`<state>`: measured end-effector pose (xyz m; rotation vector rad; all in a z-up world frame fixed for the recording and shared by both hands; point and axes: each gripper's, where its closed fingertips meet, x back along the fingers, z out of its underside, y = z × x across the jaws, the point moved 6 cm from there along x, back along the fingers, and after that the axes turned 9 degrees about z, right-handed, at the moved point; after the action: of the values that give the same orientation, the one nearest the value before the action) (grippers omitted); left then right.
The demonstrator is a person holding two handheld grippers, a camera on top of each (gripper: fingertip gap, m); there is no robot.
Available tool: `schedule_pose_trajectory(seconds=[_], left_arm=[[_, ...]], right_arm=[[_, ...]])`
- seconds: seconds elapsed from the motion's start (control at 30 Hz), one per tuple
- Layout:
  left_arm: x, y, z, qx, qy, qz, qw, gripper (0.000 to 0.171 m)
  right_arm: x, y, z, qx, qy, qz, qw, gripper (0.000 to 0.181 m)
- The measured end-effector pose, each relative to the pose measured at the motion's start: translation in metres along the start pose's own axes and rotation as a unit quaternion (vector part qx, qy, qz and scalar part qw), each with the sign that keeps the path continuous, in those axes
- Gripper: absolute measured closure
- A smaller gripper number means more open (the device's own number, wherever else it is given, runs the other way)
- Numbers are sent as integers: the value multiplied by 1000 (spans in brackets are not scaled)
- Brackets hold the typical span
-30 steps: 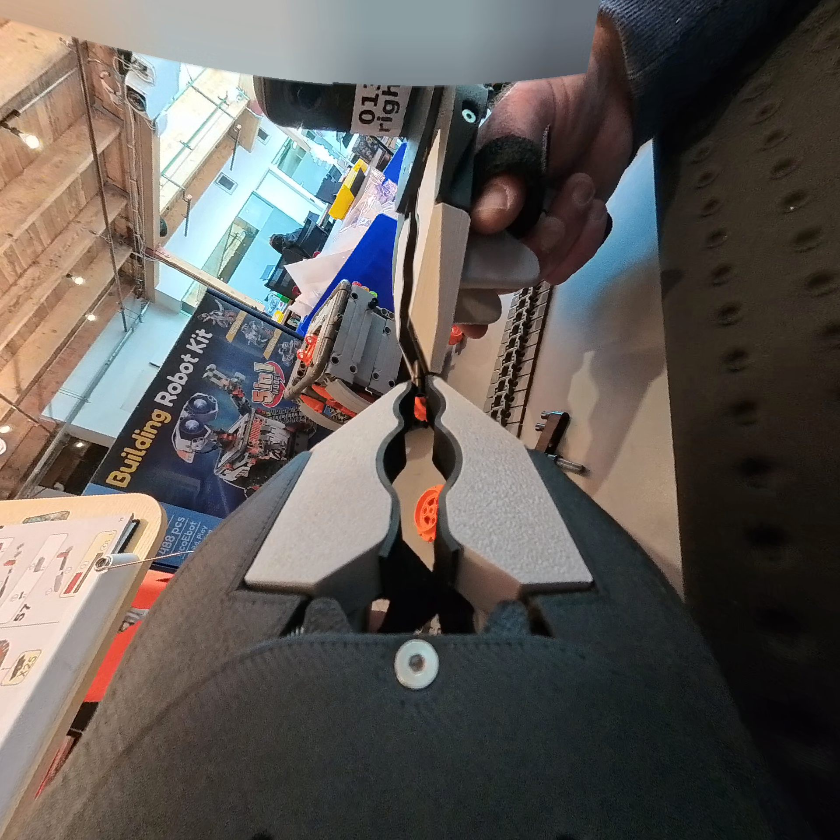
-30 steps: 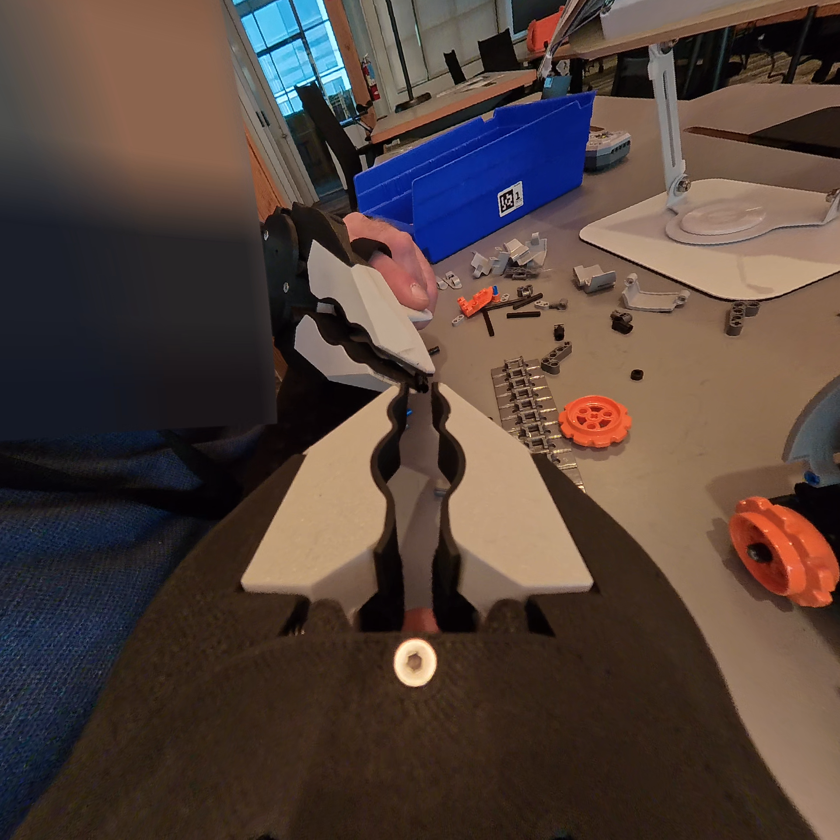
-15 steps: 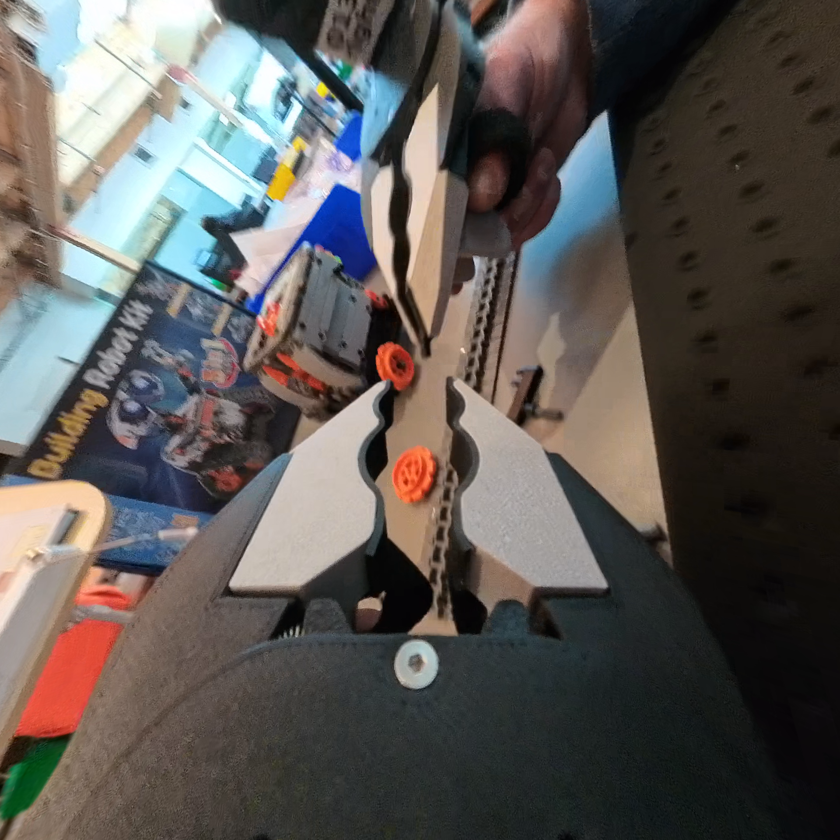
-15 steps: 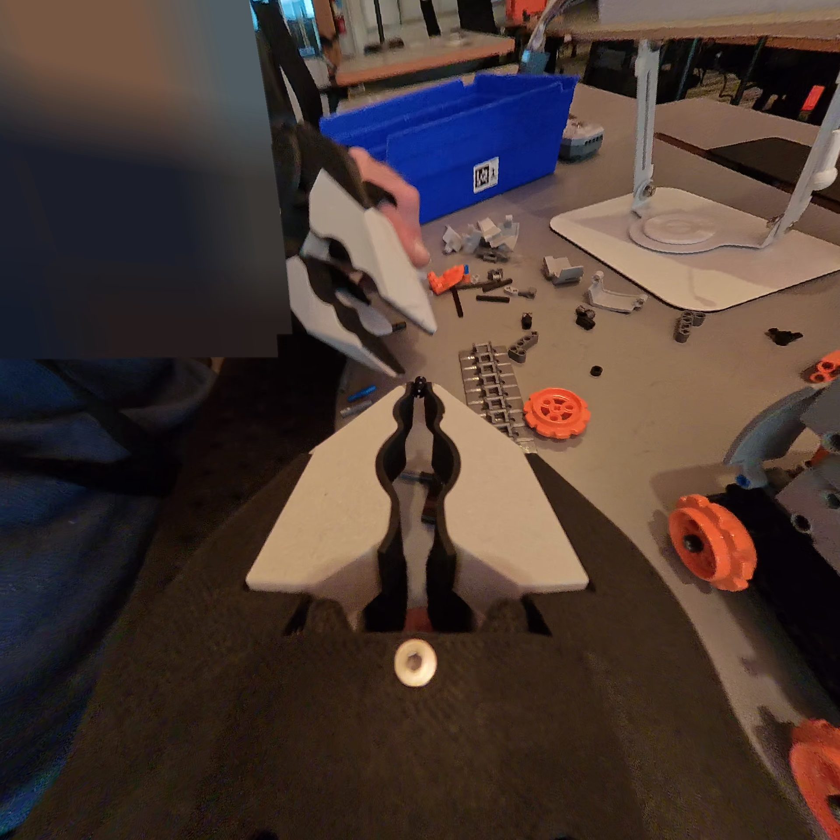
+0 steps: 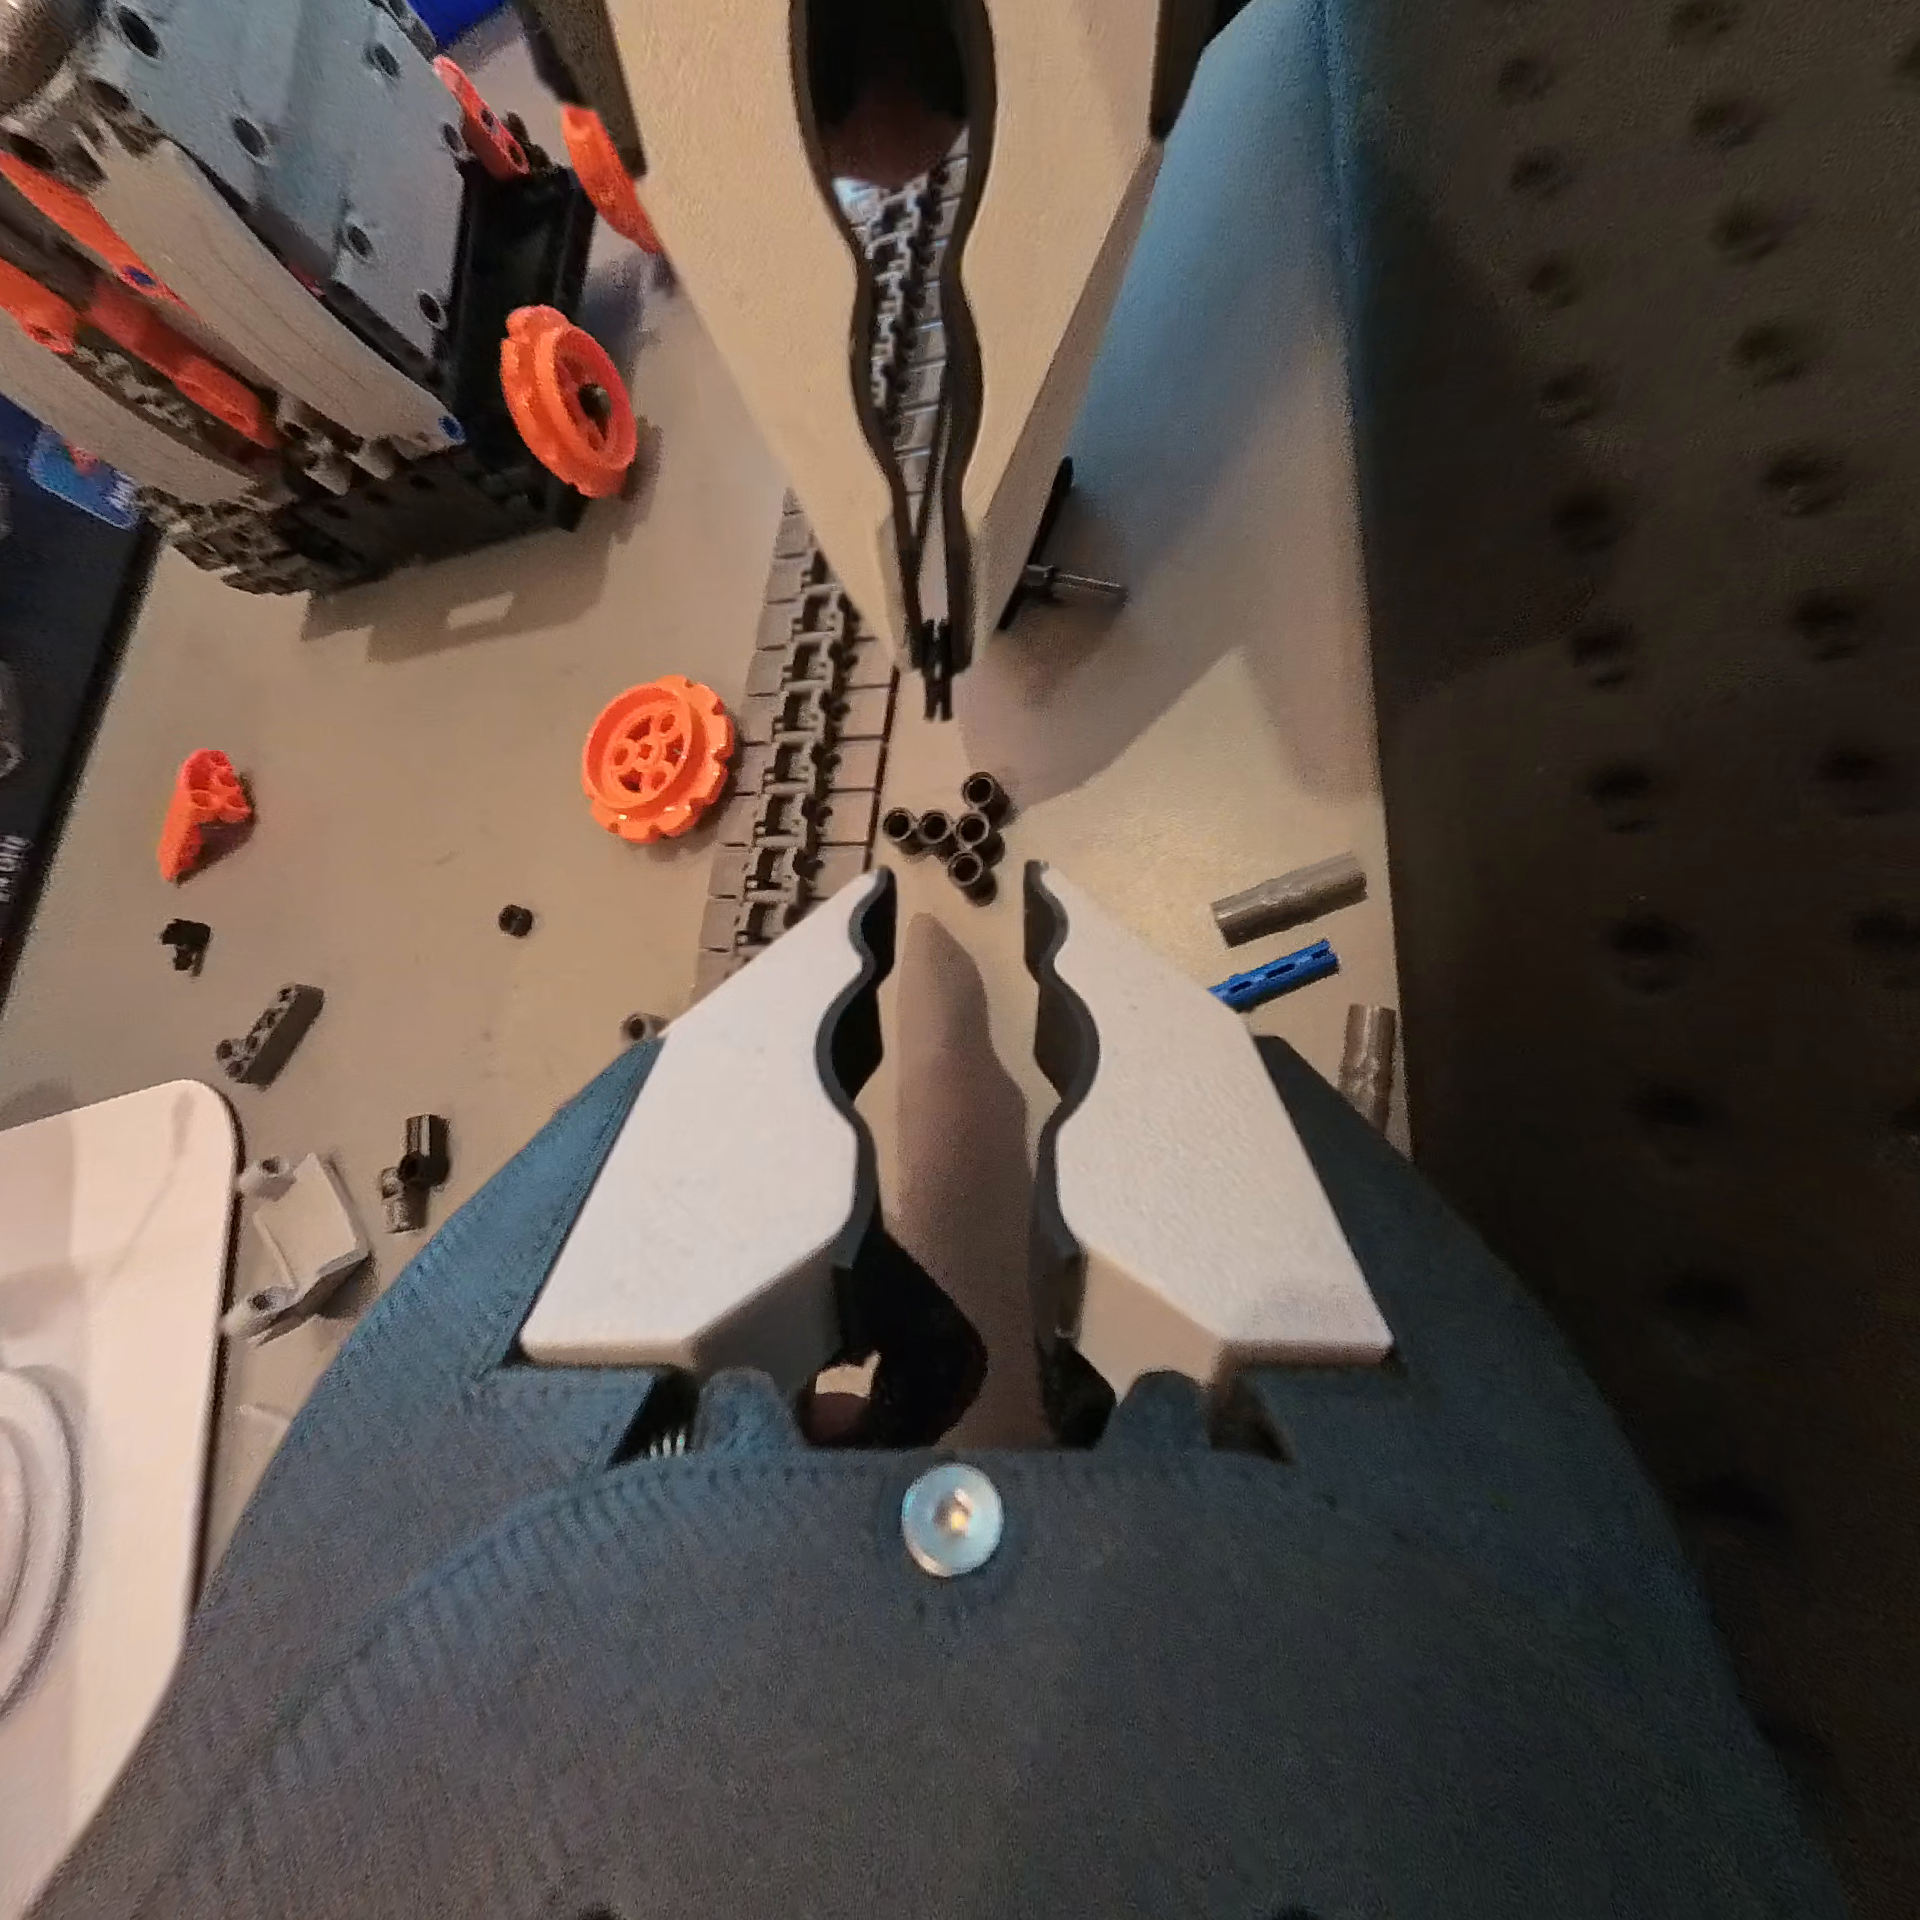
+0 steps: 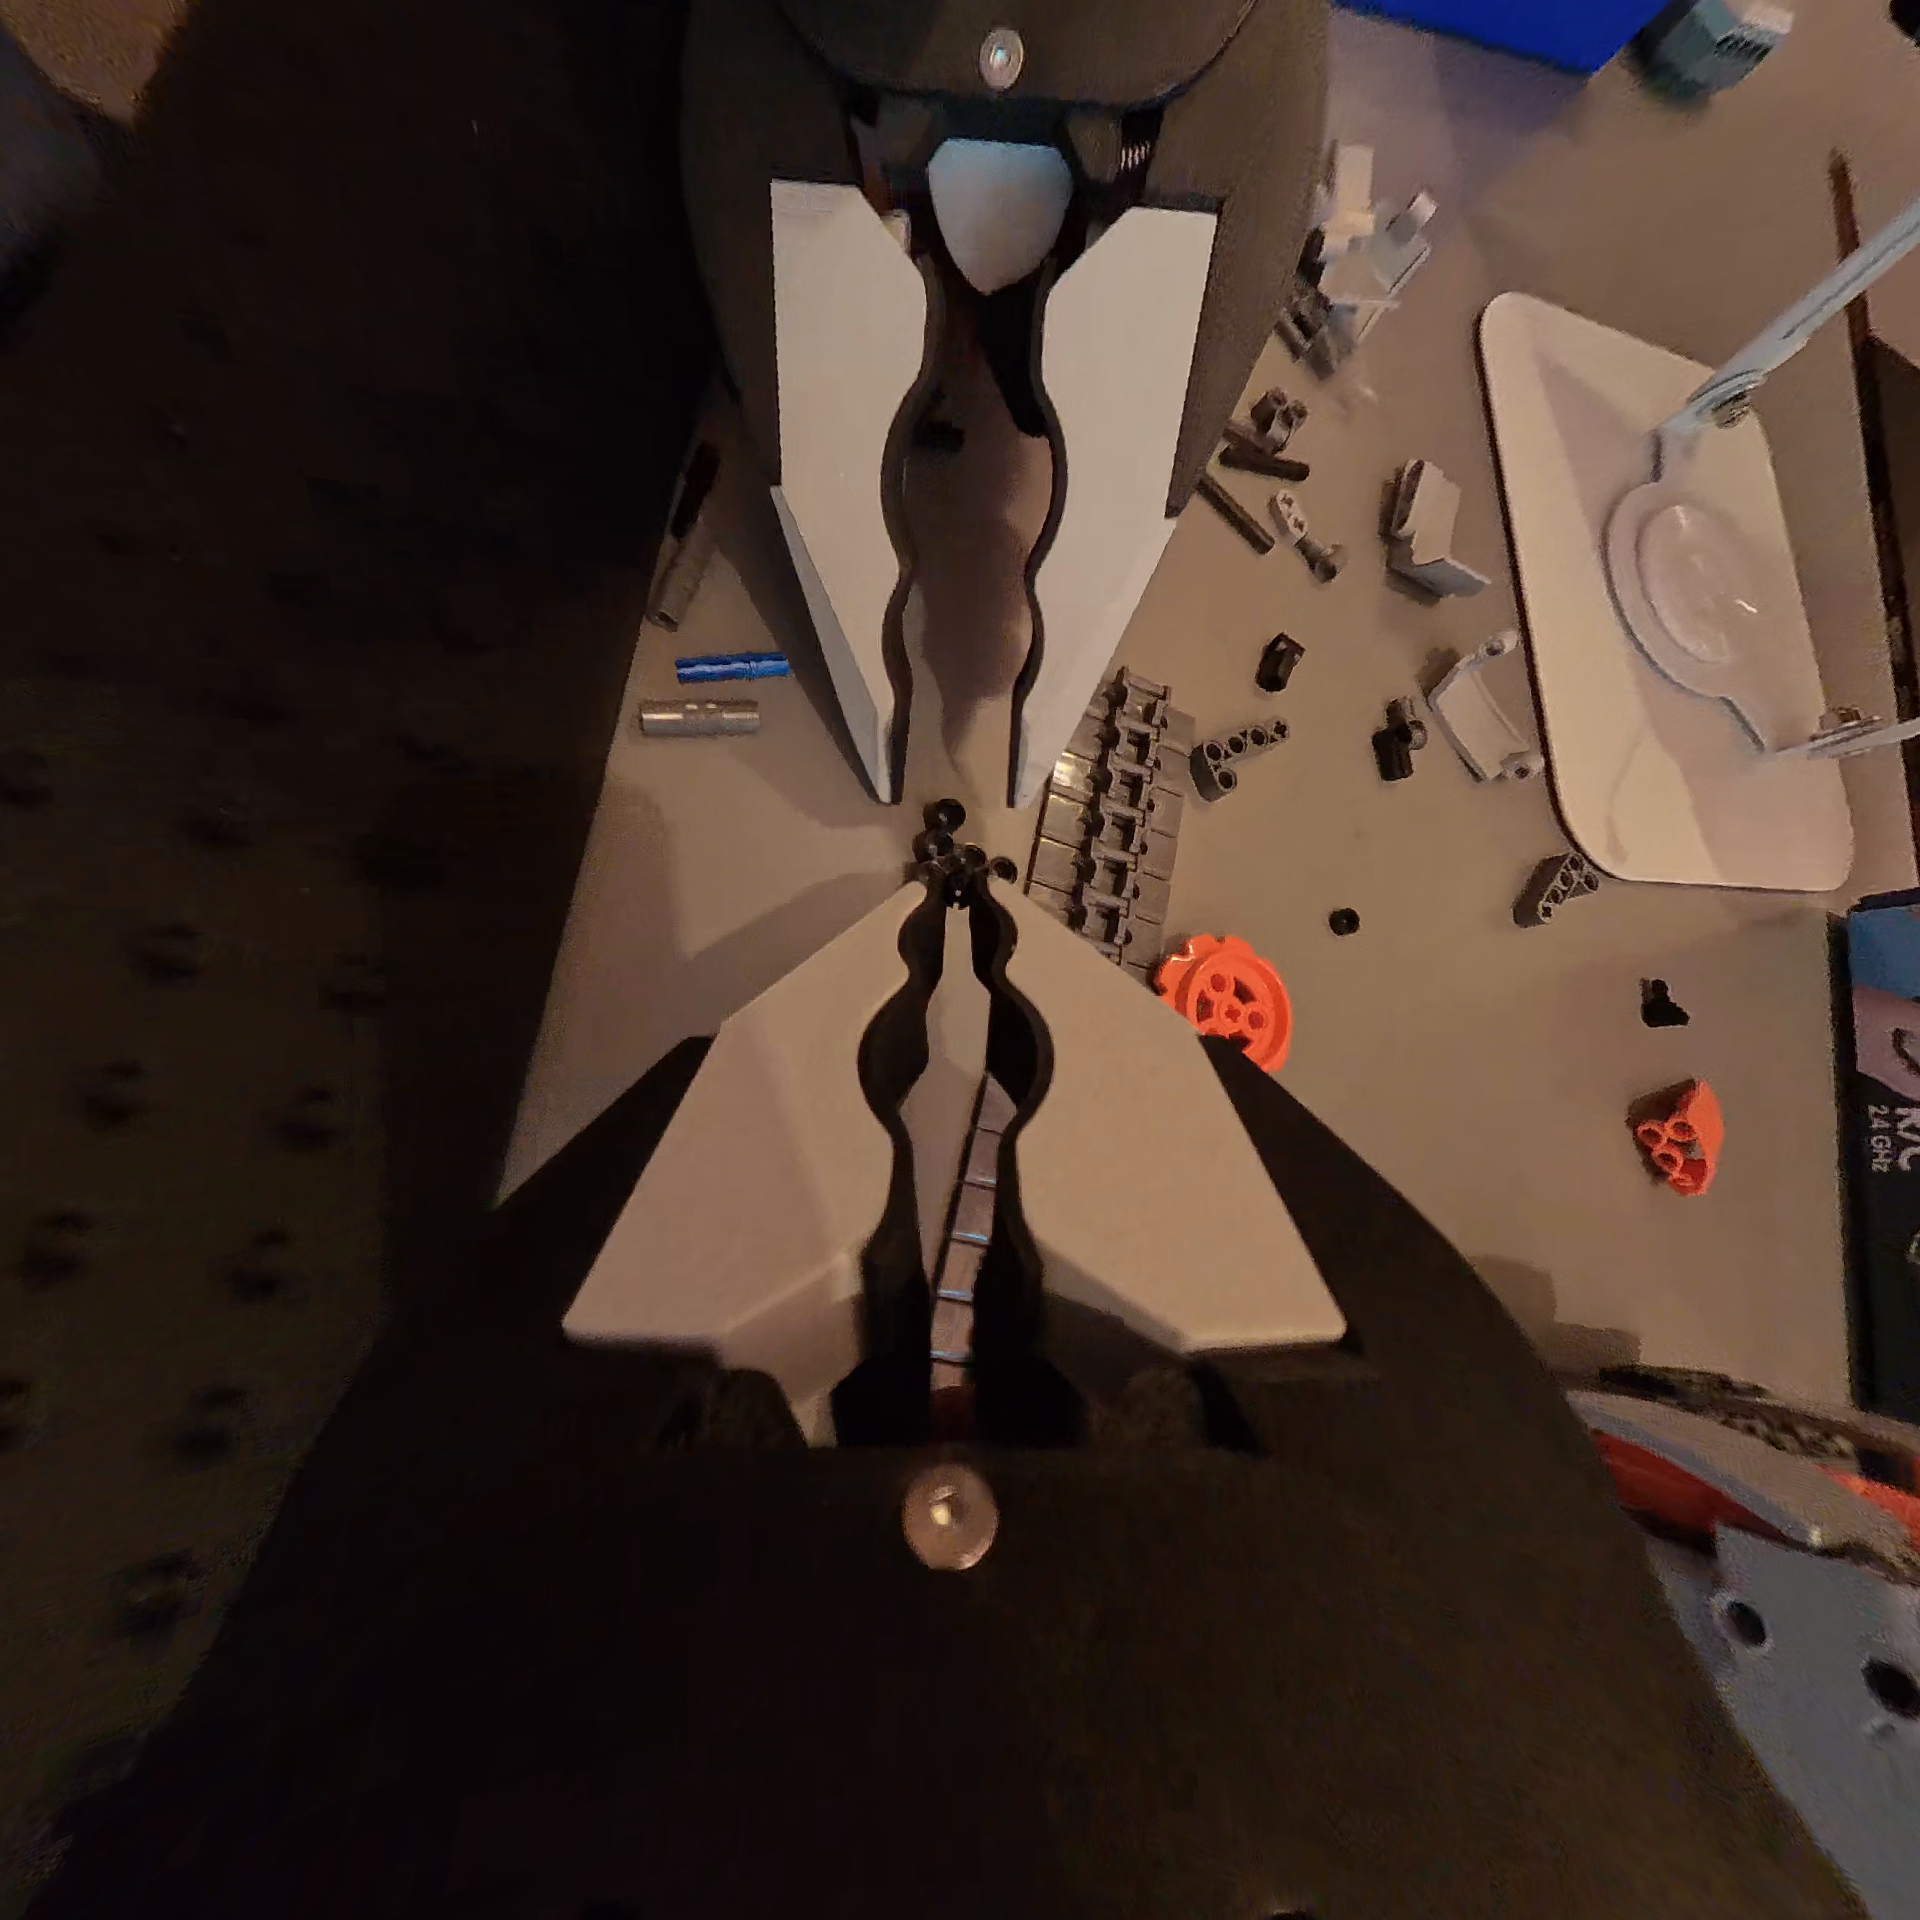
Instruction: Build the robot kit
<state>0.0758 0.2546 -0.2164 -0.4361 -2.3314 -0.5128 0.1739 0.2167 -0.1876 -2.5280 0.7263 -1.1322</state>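
1. The left gripper [image 5: 956, 899] has its jaws apart and empty, just short of a small black plastic connector with round holes [image 5: 951, 831] lying on the grey table [image 5: 416, 675]; the right gripper [image 6: 951, 914] is pinched closed on a thin black plastic pin [image 5: 938, 691], poised just above that connector.
2. Risk, as I judge it: the pin is held only at the fingertips and could twist or slip out; the loose connector could skid toward the grey linked track strip [image 5: 810, 748] if nudged.
3. Writing: a dark printed box [image 6: 1881, 1143] at the table edge bears lettering; not repeated here.
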Motion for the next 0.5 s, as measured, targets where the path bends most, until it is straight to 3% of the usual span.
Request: schedule_pose_trajectory(seconds=[0.23, 0.5], left_arm=[[-6, 1, 1, 9, -4, 11, 1000, 163], [-9, 3, 0, 8, -9, 17, 1000, 164]], right_arm=[[-17, 3, 3, 54, 54, -39, 996, 180], [-19, 3, 0, 95, 94, -77, 988, 180]])
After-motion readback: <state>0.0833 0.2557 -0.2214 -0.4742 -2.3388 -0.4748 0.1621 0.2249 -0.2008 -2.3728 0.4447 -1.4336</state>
